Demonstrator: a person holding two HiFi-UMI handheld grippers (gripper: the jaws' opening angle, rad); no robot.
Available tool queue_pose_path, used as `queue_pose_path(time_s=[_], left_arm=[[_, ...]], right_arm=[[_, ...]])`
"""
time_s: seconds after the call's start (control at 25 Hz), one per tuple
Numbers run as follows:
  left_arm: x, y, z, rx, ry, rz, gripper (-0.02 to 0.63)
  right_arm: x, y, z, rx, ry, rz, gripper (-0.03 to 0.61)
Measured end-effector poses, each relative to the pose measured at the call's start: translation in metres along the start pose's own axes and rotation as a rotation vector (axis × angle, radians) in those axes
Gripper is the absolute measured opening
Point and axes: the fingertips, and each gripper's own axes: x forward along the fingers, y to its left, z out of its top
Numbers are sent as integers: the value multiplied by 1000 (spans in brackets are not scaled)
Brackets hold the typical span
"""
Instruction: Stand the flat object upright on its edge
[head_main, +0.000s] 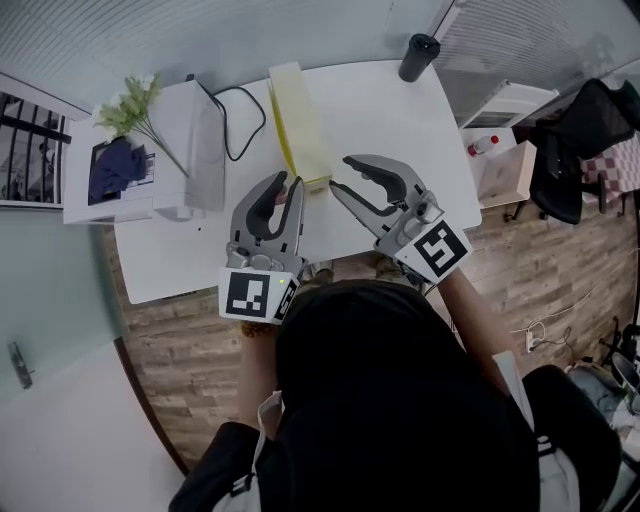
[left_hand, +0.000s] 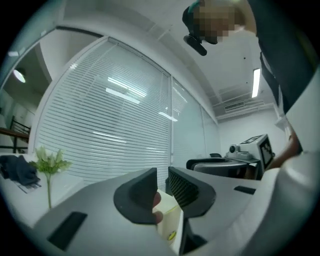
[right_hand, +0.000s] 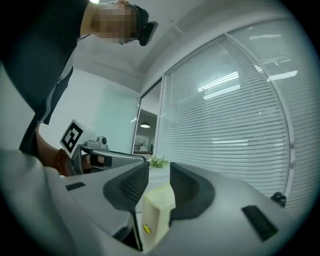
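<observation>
A long pale yellow flat box (head_main: 298, 120) stands on its long edge on the white table (head_main: 390, 110), running away from me. My left gripper (head_main: 290, 182) is just left of the box's near end, jaws a narrow gap apart. My right gripper (head_main: 340, 174) is just right of that end, jaws wider. In the left gripper view (left_hand: 162, 185) the box's (left_hand: 170, 220) near end shows low beyond the gap. In the right gripper view (right_hand: 159, 180) the box (right_hand: 155, 212) sits low between the jaws. Neither pair of pads visibly presses on it.
A white appliance (head_main: 190, 140) with a black cable (head_main: 240, 110) stands at the table's left, with a green plant (head_main: 135, 105) beside it. A dark cylinder (head_main: 418, 55) is at the far right corner. A white cabinet (head_main: 500, 150) and a black chair (head_main: 575, 140) stand right of the table.
</observation>
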Motion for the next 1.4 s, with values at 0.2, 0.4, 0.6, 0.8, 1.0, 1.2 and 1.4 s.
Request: queue_pose_path(time_s=[0.2,0.4,0.6,0.8,1.0,1.2,1.4], left_arm=[[-7,18,-1,43,-10,267,42],[-13,22,-33,15,90,350,9],[-15,27,-42,26,117,365,6],[-13,25,-46,33,123,358,6],[-11,23,-47,38,124,350,6],[-10,24,-48,34,123,343,6],[-9,24,-48,34,120,337,6]], right_arm=[[5,-6,-5,22,-30,-140,83],[0,-12,-29,-10,50,-275,41],[-5,-7,-42,-83,106,-312,14],[-3,-7,-49,-122,156,-307,5],[-2,-6,-49,-143,171,-303,5],[0,-6,-52,-145,174,-297,5],[1,-4,-52,-147,185,-292,5]])
